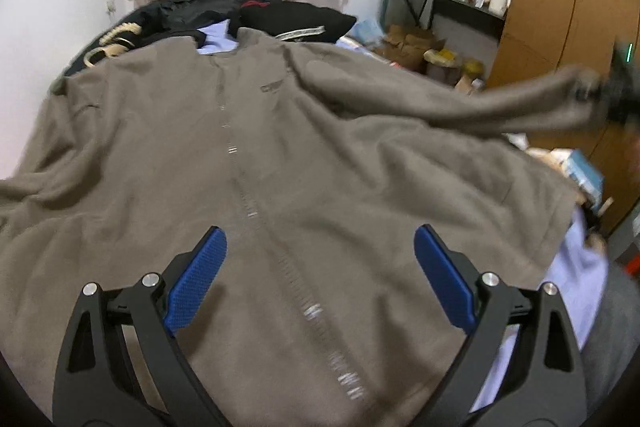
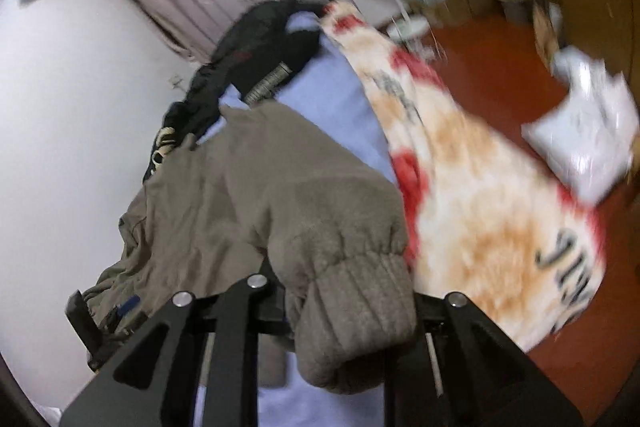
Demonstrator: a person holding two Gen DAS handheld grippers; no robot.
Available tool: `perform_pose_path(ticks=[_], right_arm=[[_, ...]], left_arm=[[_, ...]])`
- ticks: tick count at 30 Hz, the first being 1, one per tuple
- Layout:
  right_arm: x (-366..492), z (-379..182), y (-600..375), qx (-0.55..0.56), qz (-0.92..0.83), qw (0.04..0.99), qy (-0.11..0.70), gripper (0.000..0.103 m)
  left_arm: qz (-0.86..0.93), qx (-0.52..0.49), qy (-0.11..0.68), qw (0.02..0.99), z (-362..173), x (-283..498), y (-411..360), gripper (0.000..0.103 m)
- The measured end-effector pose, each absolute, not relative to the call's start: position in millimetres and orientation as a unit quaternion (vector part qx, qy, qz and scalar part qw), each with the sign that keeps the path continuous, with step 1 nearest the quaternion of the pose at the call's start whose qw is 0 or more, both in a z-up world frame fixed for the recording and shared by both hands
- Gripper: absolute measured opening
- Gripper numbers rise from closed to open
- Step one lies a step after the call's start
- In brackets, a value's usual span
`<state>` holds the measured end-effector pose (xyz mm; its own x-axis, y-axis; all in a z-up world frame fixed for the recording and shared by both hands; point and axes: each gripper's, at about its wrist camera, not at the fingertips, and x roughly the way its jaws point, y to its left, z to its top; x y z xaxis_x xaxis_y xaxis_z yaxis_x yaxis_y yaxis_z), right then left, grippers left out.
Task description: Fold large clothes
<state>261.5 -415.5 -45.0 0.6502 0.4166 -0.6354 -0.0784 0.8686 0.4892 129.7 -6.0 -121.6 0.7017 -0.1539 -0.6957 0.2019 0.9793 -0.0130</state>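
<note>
Jacket, grey-brown fleece with a front zip: spread face up on the bed, right sleeve lifted clear by its ribbed cuff, which the right gripper has its jaws narrowed on. Left gripper: jaws wide, nothing between them, hovering above the lower zip. Step judged sleeve fold; next move calls for carrying the cuff across the chest and laying it flat.

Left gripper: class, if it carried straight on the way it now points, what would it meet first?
Most likely the front of the brown zip jacket, near its zipper: the open left gripper points down at it, nothing between. How far off is unclear.
</note>
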Motion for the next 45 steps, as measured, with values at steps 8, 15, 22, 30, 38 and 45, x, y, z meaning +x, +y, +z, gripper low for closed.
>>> perform_pose_path(ticks=[8,15,22,30,38,45], right_arm=[[302.3,44.1,-301.2,0.223,0.225,0.885,0.341,0.018],[335.1,81.5,-185.5,0.174,0.271,0.893,0.316,0.016],[371.3,90.8,-59.2,0.095,0.332,0.869,0.355,0.016],[384.0,4.9,91.9,-0.045,0.364,0.81,0.456,0.016],[347.3,-155.1,191.2,-0.254,0.36,0.673,0.594,0.016],[346.7,-181.3,205.6,-0.268,0.365,0.638,0.623,0.026]], left_arm=[[-0.056,0.057,0.374,0.924,-110.2,121.0,29.4,0.063],[-0.041,0.032,0.397,0.916,-110.2,124.6,55.7,0.027],[-0.051,0.014,0.448,0.893,-134.0,130.0,56.7,0.017],[-0.035,-0.011,0.478,0.877,-156.4,126.9,58.8,0.017],[-0.036,-0.006,0.476,0.879,-157.0,127.0,58.6,0.017],[-0.035,0.006,0.48,0.877,-156.4,126.9,53.1,0.017]])
